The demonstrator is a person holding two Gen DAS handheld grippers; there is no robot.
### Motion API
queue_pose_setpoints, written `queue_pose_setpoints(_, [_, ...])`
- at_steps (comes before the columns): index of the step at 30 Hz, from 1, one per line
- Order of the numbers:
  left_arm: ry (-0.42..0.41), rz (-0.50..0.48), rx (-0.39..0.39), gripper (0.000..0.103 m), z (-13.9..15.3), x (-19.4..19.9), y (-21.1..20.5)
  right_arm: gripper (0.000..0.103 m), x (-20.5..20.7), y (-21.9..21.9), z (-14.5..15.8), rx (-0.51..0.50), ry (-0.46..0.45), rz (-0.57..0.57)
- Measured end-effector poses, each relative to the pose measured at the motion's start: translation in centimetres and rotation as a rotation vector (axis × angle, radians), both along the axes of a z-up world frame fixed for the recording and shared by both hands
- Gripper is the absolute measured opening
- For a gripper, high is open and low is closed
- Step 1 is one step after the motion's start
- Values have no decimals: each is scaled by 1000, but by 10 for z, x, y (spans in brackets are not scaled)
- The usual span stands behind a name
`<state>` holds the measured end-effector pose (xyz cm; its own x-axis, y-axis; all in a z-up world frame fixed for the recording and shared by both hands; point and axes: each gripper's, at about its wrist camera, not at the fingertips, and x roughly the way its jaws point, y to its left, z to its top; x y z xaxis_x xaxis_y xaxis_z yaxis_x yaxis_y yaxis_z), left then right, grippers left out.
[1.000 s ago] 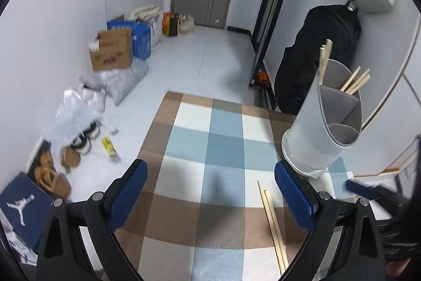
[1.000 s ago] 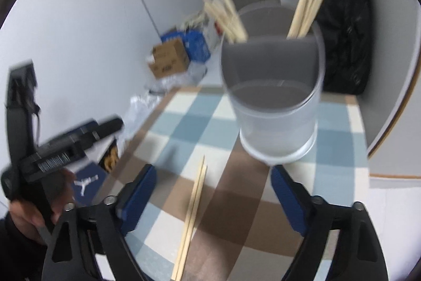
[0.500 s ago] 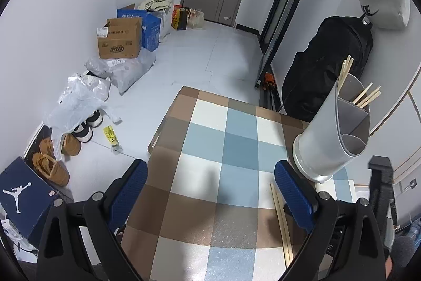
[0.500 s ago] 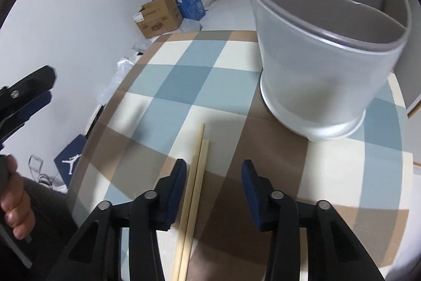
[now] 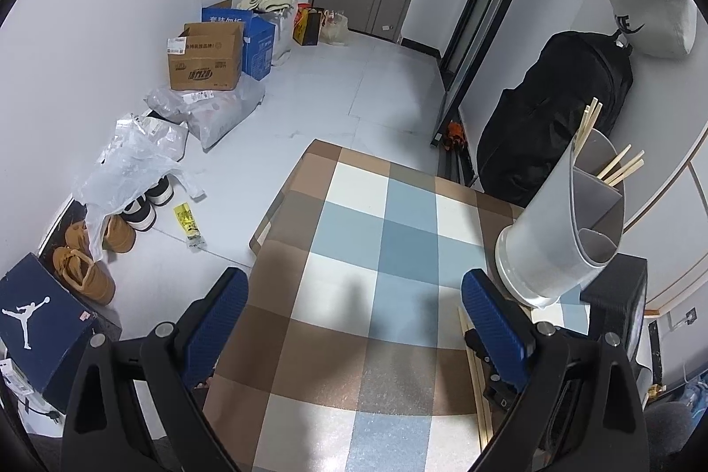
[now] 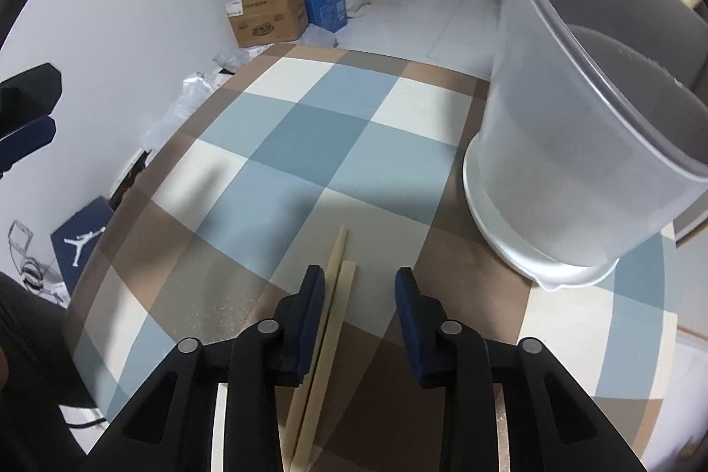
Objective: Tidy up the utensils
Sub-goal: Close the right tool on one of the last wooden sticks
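My right gripper (image 6: 359,286) has just been closing over the pair of chopsticks (image 6: 337,277) lying on the checked tablecloth (image 6: 283,144). They sit between the jaws, hard against the left pad, with the right pad still apart from them, so nothing is gripped. The grey holder (image 6: 588,144) stands close on the right near the table's far right corner, more chopsticks (image 5: 619,166) poking from it. My left gripper (image 5: 354,290) hangs wide apart and empty over the cloth. Boxes (image 5: 205,58) and shoes (image 5: 84,273) clutter the floor beyond.
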<state>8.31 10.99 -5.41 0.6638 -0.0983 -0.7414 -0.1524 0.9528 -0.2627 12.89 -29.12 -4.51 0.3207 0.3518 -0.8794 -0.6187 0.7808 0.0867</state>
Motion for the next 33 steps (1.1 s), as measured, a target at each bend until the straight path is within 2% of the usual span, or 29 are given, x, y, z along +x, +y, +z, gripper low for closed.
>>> queue_pose_setpoints(1, [2, 2, -8, 95, 0, -1, 1, 15, -3, 2, 0, -11, -15, 20])
queue_pose_setpoints(3, [1, 7, -18, 95, 0, -1, 3, 13, -4, 5, -1, -19, -26, 32])
queue_pose_setpoints(7, [2, 13, -29, 95, -1, -1, 4, 8, 0, -2, -3, 18, 22, 1])
queue_pose_setpoints(13, [9, 13, -37, 95, -2, -1, 4, 8, 3, -9, -4, 52, 83, -19])
queue_pose_setpoints(23, [8, 16, -54, 95, 0, -2, 6, 11, -1, 10, -3, -27, 51, 32])
queue_pose_setpoints(27, [7, 21, -57, 94, 0, -2, 8, 11, -5, 23, -5, -85, 0, 51])
queue_pose_setpoints(33, [14, 26, -77, 94, -1, -2, 10, 9, 1, 24, -5, -87, 18, 30])
